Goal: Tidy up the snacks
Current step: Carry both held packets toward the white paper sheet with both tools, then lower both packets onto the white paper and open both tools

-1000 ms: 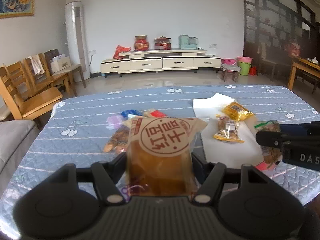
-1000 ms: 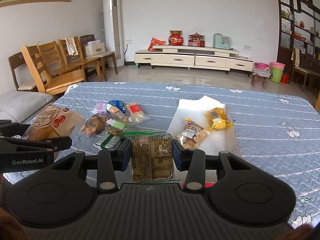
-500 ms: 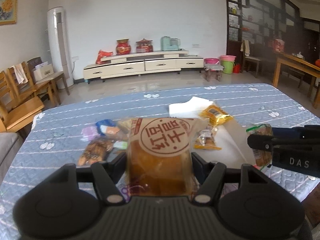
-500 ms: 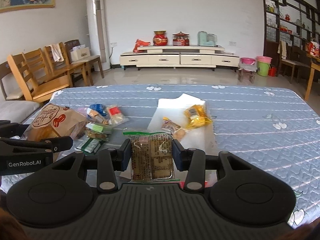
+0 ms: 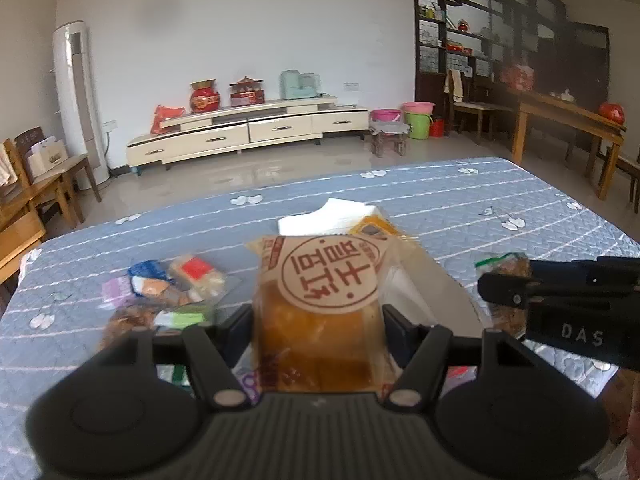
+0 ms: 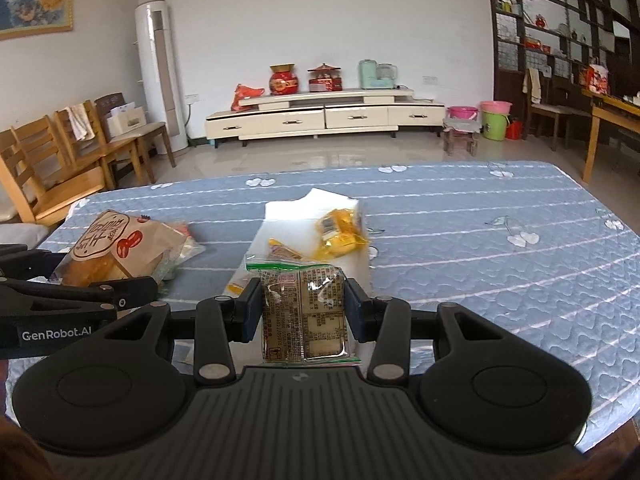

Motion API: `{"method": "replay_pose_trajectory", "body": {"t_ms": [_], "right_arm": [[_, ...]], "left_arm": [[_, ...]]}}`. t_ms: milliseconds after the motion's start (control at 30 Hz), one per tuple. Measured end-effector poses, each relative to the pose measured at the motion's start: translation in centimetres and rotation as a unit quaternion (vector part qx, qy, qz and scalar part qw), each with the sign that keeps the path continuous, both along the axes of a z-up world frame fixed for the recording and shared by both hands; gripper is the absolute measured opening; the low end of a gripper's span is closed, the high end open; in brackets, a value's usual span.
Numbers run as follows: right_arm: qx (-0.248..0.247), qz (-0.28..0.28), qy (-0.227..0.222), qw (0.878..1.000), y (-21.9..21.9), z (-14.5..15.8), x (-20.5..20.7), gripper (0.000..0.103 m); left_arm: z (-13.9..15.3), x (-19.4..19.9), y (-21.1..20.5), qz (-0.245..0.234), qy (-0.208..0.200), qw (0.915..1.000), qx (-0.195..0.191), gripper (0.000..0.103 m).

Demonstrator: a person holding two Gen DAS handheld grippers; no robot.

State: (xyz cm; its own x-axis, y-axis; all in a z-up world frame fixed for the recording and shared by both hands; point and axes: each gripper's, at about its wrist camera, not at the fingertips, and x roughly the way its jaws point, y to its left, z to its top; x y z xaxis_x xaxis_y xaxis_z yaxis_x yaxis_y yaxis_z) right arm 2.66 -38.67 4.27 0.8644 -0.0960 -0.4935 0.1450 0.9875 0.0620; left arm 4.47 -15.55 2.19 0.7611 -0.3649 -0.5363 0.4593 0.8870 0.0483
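The left gripper [image 5: 318, 320] pinches a bread packet [image 5: 320, 300] between its two fingers; the packet is brown paper on top with a round red stamp of Chinese characters, and clear below, where golden bread shows. It is held above the counter [image 5: 500, 200], which wears a blue quilted cover with white stripes. The right gripper [image 6: 304, 310] pinches a clear snack packet [image 6: 304, 316] with a green top edge and printed text on the back; its contents are brown. In the right wrist view the left gripper with the bread packet appears at the left edge, and in the left wrist view the right gripper [image 5: 496, 288] appears at the right edge with its packet partly hidden behind it. On the counter lies a white sheet [image 6: 304, 220], and on it rest a yellow snack packet [image 6: 340, 228] and a smaller orange-brown packet [image 6: 284, 250], close to each other. To the left of the sheet, in the left wrist view, a small pile of mixed snacks [image 5: 172, 292] lies on the cover, among them a blue one, a red and white one and a green one. Behind the counter stand a low cream cabinet [image 6: 324, 114], a tall white air conditioner [image 6: 160, 76] and wooden chairs [image 6: 52, 176].
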Motion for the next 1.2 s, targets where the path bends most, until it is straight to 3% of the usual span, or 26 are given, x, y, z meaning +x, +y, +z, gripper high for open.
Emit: {"method": "replay_pose_trajectory", "body": {"t_ms": [600, 1200], "right_arm": [[0.002, -0.005, 0.007, 1.0, -0.4, -1.1, 5.3, 0.052], [-0.013, 0.009, 0.031, 0.999, -0.1, -1.9, 8.0, 0.052]], "left_arm": [[-2.3, 2.4, -4.6, -0.019, 0.033, 0.9991, 0.017, 0.067], [-4.2, 3.9, -6.9, -0.034, 0.059, 0.9974, 0.025, 0.067]]}}
